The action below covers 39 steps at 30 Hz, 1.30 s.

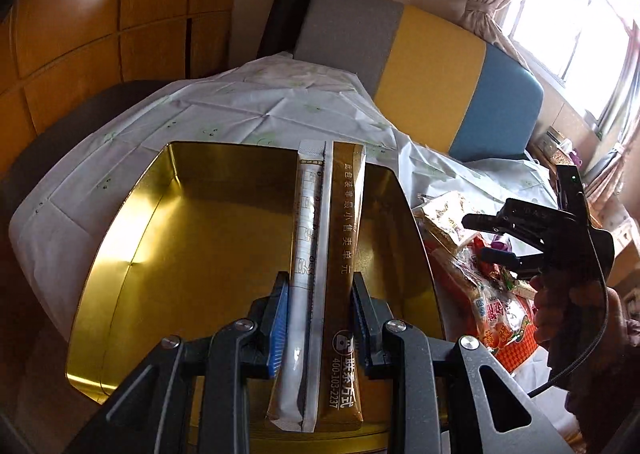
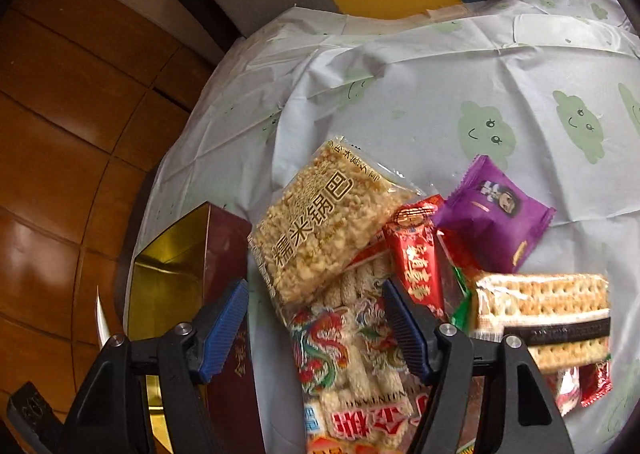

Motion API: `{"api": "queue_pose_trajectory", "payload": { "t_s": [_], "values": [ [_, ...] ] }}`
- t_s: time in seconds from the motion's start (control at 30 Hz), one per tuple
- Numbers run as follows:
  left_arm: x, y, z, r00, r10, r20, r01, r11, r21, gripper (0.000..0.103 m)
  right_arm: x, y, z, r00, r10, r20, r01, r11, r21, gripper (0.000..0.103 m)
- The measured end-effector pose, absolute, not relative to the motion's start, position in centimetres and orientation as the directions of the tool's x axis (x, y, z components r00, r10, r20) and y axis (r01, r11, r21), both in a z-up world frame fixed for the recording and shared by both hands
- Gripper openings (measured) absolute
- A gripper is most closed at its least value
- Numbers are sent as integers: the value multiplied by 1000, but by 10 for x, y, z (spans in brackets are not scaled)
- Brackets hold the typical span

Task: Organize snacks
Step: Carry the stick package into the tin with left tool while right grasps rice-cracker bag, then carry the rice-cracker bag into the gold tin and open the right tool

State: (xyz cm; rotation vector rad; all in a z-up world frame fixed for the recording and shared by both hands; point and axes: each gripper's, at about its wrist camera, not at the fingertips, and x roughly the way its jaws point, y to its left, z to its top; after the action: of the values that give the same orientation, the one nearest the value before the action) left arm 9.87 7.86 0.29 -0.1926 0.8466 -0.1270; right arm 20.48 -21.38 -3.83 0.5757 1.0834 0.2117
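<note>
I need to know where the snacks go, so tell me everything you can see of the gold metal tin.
The gold metal tin is a wide, shallow, rounded-corner box, lid off, with a shiny gold inside that mirrors the light and a dark red outer wall. No snacks show on the visible part of its floor. It sits upright on the white printed tablecloth, left of the snack pile. The left gripper holds two stick sachets above it.

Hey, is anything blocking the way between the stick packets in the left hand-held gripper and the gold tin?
Nothing visible. The left hand-held gripper holds two stick packets right above the gold tin, whose floor is bare where it shows. The snack pile lies outside the tin, to its right, with the right hand-held gripper over it.
</note>
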Motion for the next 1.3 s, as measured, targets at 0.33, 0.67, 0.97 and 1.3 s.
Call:
{"api": "queue_pose_trajectory", "payload": {
  "t_s": [0.33,0.67,0.97,1.3],
  "values": [
    [91,56,-28,601,-157,-784,39,985,-168,42,235,-211,-46,508,319,-800,174,872,458,61],
    [78,54,-26,602,-159,-783,46,985,-164,42,229,-205,-32,513,328,-793,78,903,423,28],
    [66,48,-19,620,-148,-771,63,988,-139,42,202,-204,-8,550,319,-772,11,922,388,23],
    [58,58,-16,632,-115,-766,24,991,-129,42,170,-206,25,597,340,-727,-55,921,386,19]
  ]
}}
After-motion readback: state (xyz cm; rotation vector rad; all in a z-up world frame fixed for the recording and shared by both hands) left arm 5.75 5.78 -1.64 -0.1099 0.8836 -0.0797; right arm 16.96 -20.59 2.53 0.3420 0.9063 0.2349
